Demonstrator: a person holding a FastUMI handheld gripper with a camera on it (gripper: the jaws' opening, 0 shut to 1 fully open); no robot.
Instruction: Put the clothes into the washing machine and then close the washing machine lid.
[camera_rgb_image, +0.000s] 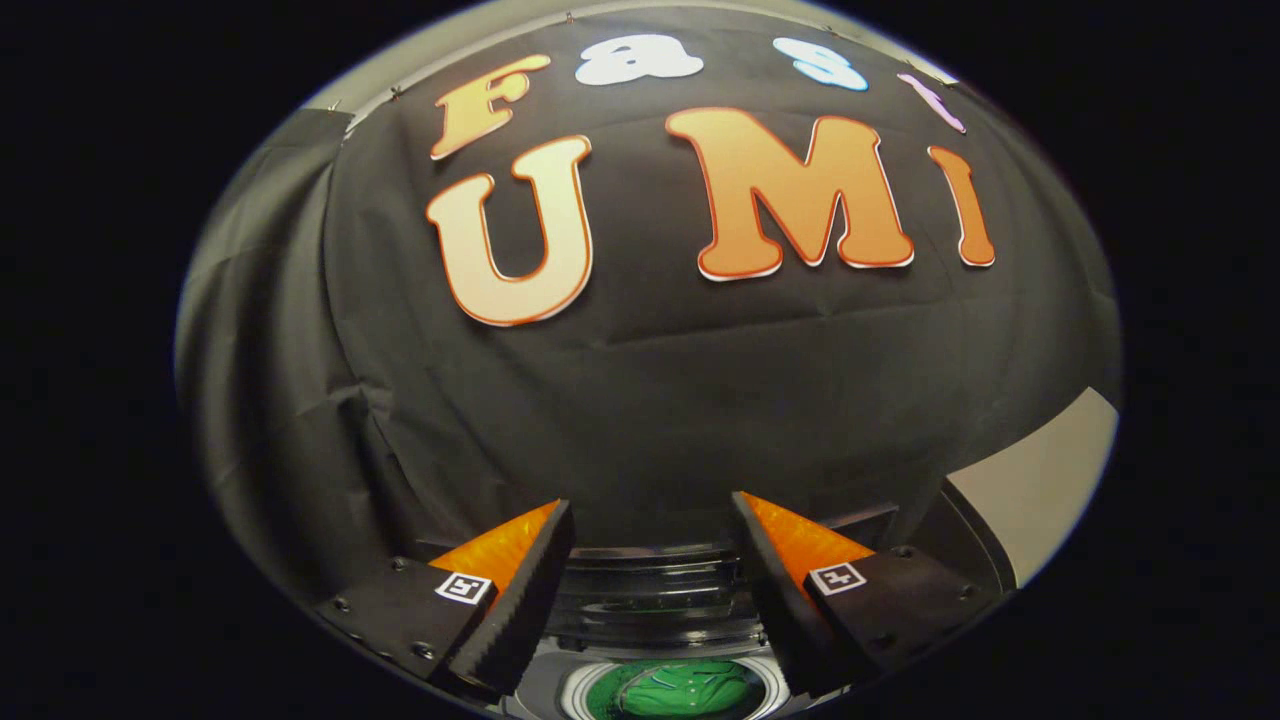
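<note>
Between the fingers, at 6 o'clock: green clothes (672, 690) lying inside washing machine (655, 600) drum, lid raised behind. Gripper (652, 520) spread wide, grasping nothing. Black cloth wall (650, 400) at 12 o'clock.

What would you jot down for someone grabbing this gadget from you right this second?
Gripper: open, fingers spread wide with nothing between them, raised above the washing machine.
Clothes: a green garment already lies inside the drum, seen below, between the fingers.
Lid: looks up, since the drum opening is exposed; the clear ribbed panel behind the opening is probably it.
Done: clothes in.
Left: close the lid.
</note>
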